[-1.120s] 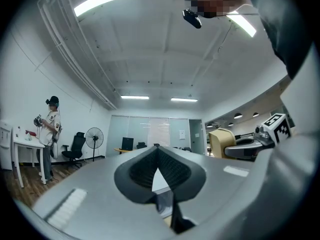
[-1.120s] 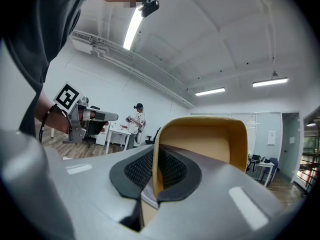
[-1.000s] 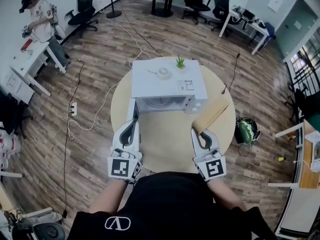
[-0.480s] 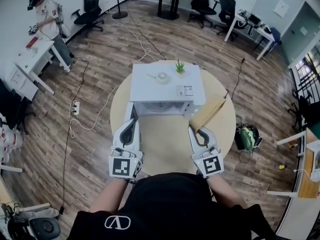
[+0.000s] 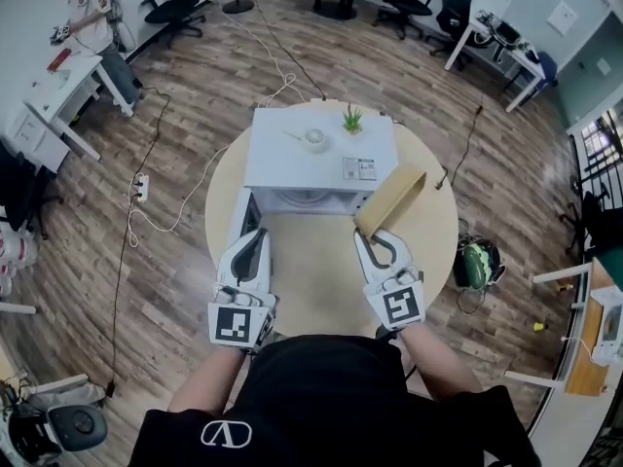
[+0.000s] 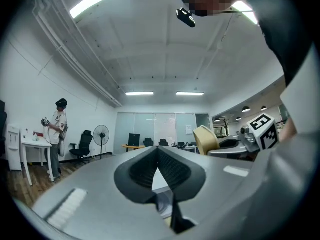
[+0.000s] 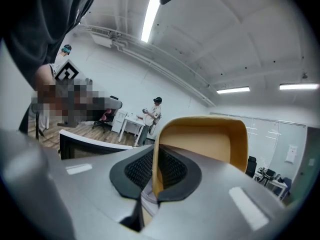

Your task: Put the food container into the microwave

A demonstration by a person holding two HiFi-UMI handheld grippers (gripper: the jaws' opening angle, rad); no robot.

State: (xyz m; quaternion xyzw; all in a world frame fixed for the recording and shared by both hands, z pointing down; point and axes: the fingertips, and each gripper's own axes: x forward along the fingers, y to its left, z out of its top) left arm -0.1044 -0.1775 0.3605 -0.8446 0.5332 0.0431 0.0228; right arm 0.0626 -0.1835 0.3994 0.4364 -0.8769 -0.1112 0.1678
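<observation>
One second on, the right gripper (image 5: pixel 366 240), clamped on the food container (image 5: pixel 392 195), has swung it toward the open microwave (image 5: pixel 319 154); left gripper (image 5: pixel 254 238) closed, empty.

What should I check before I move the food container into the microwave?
1. Grip on the food container: ok. The right gripper is shut on its rim.
2. Door of the microwave open: ok. It is swung out to the left.
3. Room inside the cavity: cannot tell. The head view shows only its front edge.
4. Left gripper out of the way: ok. It is shut, holds nothing, and sits at the left beside the door.
5. Path to the opening: ok. Nothing stands on the table between container and microwave.
</observation>
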